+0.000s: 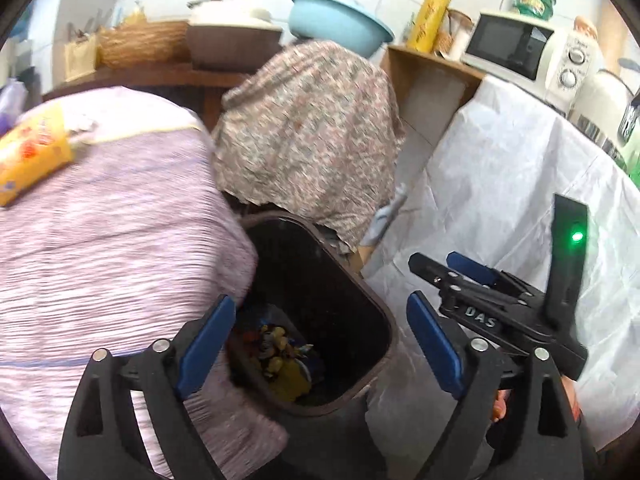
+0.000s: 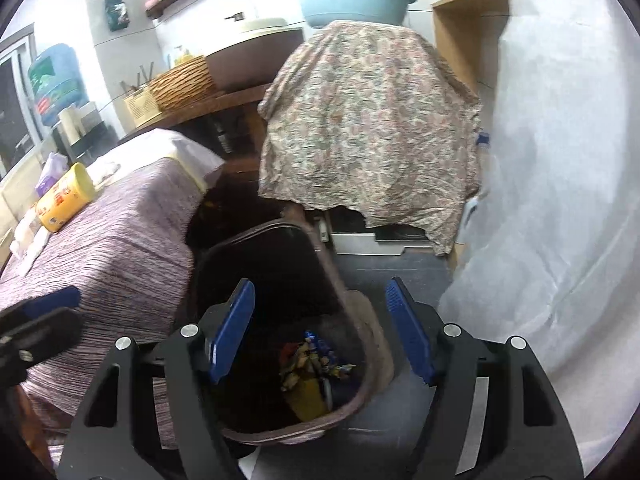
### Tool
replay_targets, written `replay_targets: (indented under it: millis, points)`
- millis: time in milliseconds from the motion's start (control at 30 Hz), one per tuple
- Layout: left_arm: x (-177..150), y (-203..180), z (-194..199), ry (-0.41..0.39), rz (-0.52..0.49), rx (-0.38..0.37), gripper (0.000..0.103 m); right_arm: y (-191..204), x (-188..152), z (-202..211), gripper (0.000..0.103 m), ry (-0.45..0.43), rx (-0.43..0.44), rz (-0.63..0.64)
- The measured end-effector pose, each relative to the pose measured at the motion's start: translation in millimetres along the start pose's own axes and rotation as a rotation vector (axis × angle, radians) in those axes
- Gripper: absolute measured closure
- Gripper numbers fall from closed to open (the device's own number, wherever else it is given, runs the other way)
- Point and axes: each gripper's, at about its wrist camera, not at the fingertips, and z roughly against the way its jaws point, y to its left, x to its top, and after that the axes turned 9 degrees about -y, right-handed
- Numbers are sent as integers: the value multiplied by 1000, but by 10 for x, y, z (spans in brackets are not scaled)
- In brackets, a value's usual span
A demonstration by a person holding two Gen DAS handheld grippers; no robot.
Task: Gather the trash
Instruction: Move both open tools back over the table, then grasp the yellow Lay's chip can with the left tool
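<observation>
Table [image 2: 120,248], striped purple cloth, left of bin. Yellow can [image 2: 64,198] lying on side on it. Brown bin [image 2: 376,344] on floor beside table; crumpled wrappers [image 2: 312,364] at bottom. Left tongs [image 1: 320,344] above bin, jaws wide apart, empty. Right tongs [image 2: 324,340] above bin, jaws apart, empty.

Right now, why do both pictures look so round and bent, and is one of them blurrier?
Left wrist view: fisheye bending curves the edges; motion smear on the striped cloth and yellow package; the bin is dark inside. Right wrist view: same bending, sharper overall, though the white sheet looks washed out and soft.
</observation>
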Motion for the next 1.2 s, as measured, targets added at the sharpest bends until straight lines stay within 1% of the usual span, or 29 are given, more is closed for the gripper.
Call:
replay_targets:
  millis: [100, 200, 300, 400, 533, 633, 800, 967, 1100, 1167, 1200]
  points:
    - [64, 138, 221, -33, 5, 41, 12, 199, 22, -38, 34, 9, 38, 25]
    - [104, 285, 419, -43, 16, 73, 10, 431, 46, -53, 33, 11, 81, 64]
    - [141, 469, 590, -44, 26, 108, 9, 742, 93, -64, 23, 12, 150, 125]
    - [169, 699, 764, -56, 35, 180, 9, 1024, 140, -48, 23, 4, 202, 186]
    - [217, 1069, 990, -67, 62, 279, 9, 1312, 217, -49, 23, 5, 270, 222]
    - [252, 1330, 1171, -80, 61, 364, 9, 1500, 240, -26, 23, -3, 303, 252]
    - [330, 1704, 1388, -108, 54, 473, 9, 1768, 281, -28, 23, 4, 354, 283]
    - [404, 2065, 1373, -74, 55, 528, 9, 2031, 332, -28, 23, 0, 393, 335]
    - [424, 2246, 1215, -6, 40, 531, 10, 2232, 389, -54, 23, -1, 424, 386]
    - [424, 2304, 1119, 23, 30, 533, 15, 2341, 431, -77, 23, 2, 448, 423]
    - [431, 2351, 1052, 40, 31, 534, 15, 2387, 453, -90, 22, 4, 456, 439]
